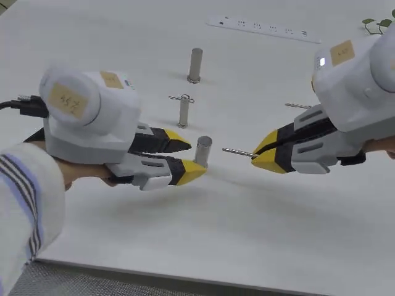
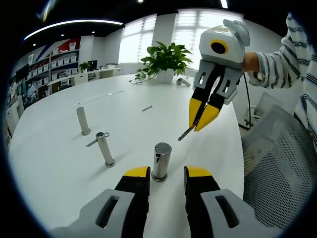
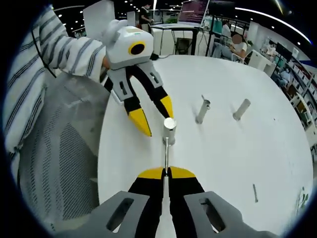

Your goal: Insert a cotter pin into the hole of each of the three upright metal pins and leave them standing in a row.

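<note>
At the near end of the row, holding the left gripper (image 1: 195,157) open astride the nearest metal pin (image 1: 203,148), pinching a cotter pin (image 1: 237,152) in the closed right gripper (image 1: 260,155) just beside it, risking toppling the unbraced pin on a missed hole

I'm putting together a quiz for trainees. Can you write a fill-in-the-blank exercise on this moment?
1. The right gripper is shut on a ____, aimed at the nearest metal pin.
2. The left gripper is ____, clamping nothing.
3. The ____ metal pin of the row already carries an inserted cotter pin.
4. A spare cotter pin lies flat on the ____.

Missing words: cotter pin; open; middle; table.
</note>
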Available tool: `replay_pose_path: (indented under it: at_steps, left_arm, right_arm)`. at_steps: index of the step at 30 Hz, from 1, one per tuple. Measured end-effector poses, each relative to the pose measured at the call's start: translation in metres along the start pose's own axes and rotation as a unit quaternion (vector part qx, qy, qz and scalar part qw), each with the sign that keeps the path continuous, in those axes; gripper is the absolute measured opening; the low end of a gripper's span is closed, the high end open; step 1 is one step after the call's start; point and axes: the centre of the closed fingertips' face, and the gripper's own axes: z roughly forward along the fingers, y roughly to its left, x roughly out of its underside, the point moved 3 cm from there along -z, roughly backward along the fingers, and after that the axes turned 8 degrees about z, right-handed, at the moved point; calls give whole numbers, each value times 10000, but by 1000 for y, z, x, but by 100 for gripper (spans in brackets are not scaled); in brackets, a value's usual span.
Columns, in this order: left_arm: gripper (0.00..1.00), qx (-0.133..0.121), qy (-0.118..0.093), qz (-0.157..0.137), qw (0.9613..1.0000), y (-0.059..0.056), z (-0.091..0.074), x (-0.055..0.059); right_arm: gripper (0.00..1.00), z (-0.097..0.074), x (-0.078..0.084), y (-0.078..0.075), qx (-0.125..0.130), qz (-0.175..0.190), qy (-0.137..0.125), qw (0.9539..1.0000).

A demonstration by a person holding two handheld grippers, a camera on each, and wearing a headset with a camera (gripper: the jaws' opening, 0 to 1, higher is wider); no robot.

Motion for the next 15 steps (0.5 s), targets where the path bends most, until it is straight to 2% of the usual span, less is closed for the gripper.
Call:
replay_pose_path:
  at_steps: [6, 15]
  left_arm:
    - [26, 36, 48, 122, 9999, 3, 6, 4]
    - [21, 79, 10, 260, 9996, 5, 13, 3]
  right_arm:
    - [3, 3, -1, -2, 10, 78, -22, 10000]
    - [3, 7, -3, -2, -11, 51, 2, 10000]
